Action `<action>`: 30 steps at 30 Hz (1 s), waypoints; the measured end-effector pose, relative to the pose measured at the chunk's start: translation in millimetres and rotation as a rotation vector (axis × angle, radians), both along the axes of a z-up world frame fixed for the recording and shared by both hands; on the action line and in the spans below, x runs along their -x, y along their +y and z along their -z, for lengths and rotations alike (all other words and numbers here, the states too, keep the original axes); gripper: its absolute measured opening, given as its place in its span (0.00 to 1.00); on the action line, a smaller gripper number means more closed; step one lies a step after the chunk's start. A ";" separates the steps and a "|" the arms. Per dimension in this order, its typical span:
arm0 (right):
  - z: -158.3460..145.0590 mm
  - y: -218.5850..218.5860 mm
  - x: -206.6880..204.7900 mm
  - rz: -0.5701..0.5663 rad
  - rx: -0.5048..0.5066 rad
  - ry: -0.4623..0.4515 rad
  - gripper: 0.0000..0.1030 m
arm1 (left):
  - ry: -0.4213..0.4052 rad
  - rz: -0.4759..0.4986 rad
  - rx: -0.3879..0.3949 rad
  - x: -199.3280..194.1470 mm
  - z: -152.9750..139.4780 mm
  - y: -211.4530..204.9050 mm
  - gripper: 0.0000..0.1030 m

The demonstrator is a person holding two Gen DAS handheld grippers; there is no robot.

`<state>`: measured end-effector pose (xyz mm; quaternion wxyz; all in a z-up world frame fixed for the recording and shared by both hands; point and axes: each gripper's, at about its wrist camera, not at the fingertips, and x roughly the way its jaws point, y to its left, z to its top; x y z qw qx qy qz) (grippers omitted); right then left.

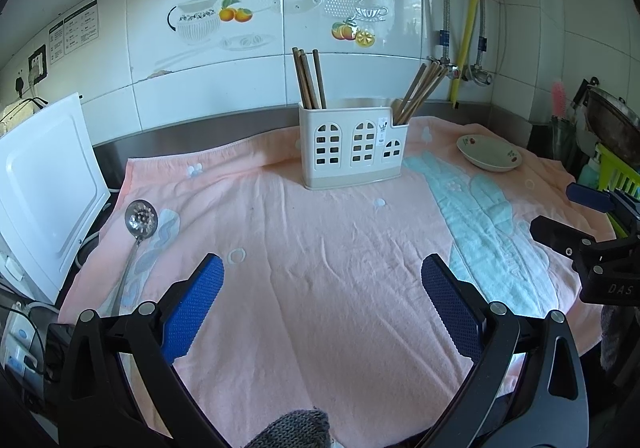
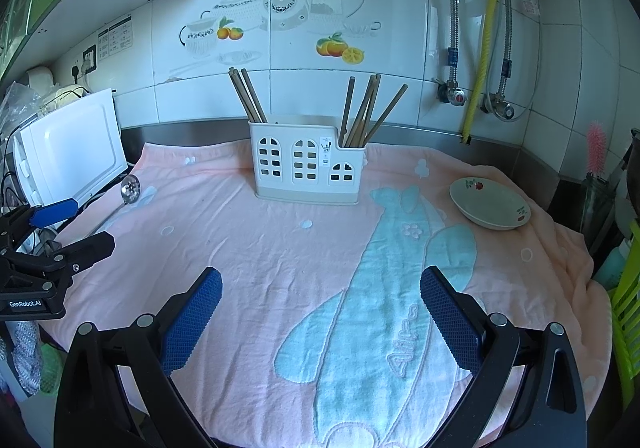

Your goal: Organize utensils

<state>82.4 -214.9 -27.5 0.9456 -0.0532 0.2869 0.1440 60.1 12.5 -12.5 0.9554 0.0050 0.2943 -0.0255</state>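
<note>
A white utensil holder (image 1: 352,144) (image 2: 306,164) with arched window cut-outs stands on the pink towel near the back wall. Wooden chopsticks stand in its left end (image 1: 308,82) (image 2: 248,96) and its right end (image 1: 420,92) (image 2: 368,110). A metal slotted ladle (image 1: 138,230) (image 2: 130,186) lies flat on the towel's left side, bowl toward the wall. My left gripper (image 1: 322,290) is open and empty above the towel's front, right of the ladle handle. My right gripper (image 2: 320,300) is open and empty over the blue pattern. Each gripper shows at the edge of the other's view.
A small white dish (image 1: 490,152) (image 2: 490,208) sits on the towel at the back right. A white appliance (image 1: 44,184) (image 2: 70,156) stands at the left. A green rack (image 2: 628,312), a pan (image 1: 612,124) and wall pipes (image 2: 486,36) are at the right.
</note>
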 end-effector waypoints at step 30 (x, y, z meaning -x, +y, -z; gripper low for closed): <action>1.1 -1.0 -1.6 0.000 0.005 0.003 0.93 | 0.008 -0.019 0.016 -1.8 4.5 5.0 0.95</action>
